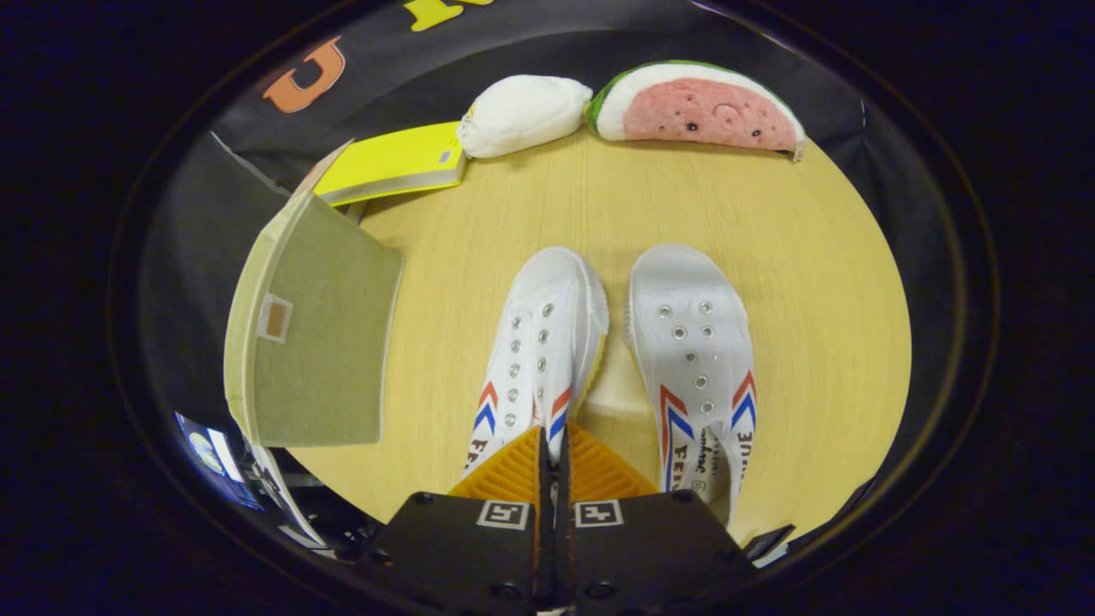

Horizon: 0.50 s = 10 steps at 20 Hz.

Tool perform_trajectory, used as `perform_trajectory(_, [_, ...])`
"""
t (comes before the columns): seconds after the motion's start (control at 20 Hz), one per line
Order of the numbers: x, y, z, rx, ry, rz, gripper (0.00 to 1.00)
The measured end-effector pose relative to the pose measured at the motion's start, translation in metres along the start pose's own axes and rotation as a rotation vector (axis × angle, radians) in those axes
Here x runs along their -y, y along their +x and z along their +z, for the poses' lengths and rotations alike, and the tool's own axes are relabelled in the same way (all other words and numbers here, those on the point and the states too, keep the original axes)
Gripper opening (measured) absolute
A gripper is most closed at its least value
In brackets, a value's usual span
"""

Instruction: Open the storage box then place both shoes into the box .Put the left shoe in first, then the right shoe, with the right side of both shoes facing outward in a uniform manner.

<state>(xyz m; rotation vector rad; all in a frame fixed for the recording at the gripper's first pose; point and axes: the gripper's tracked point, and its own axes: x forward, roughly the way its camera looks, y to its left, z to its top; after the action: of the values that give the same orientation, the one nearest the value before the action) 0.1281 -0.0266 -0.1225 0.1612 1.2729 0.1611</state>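
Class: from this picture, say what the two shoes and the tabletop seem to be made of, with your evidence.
Shoes: likely matte white canvas, with metal-looking eyelets; the gripper is shut on the left one's collar. Tabletop: pale wood or laminate, showing fine grain lines.

White shoes [624,342] (red-blue chevrons), green box [316,334].

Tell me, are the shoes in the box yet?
Not yet. The storage box already has its lid up. The gripper is pinched on the left shoe, so that one goes first. The right shoe sits beside it on the table. Both shoes are left to put in.
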Motion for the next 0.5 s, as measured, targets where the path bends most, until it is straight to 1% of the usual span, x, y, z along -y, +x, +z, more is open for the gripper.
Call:
perform_trajectory(0.1, [-0.012, -0.013, 0.003, 0.024, 0.032, 0.044, 0.06])
perform_trajectory(0.25, [-0.038, -0.044, 0.014, 0.062, 0.05, 0.081, 0.06])
perform_trajectory(0.35, [-0.06, -0.069, 0.025, 0.107, 0.04, 0.095, 0.05])
perform_trajectory(0.5, [-0.099, -0.105, 0.037, 0.172, 0.024, 0.138, 0.05])
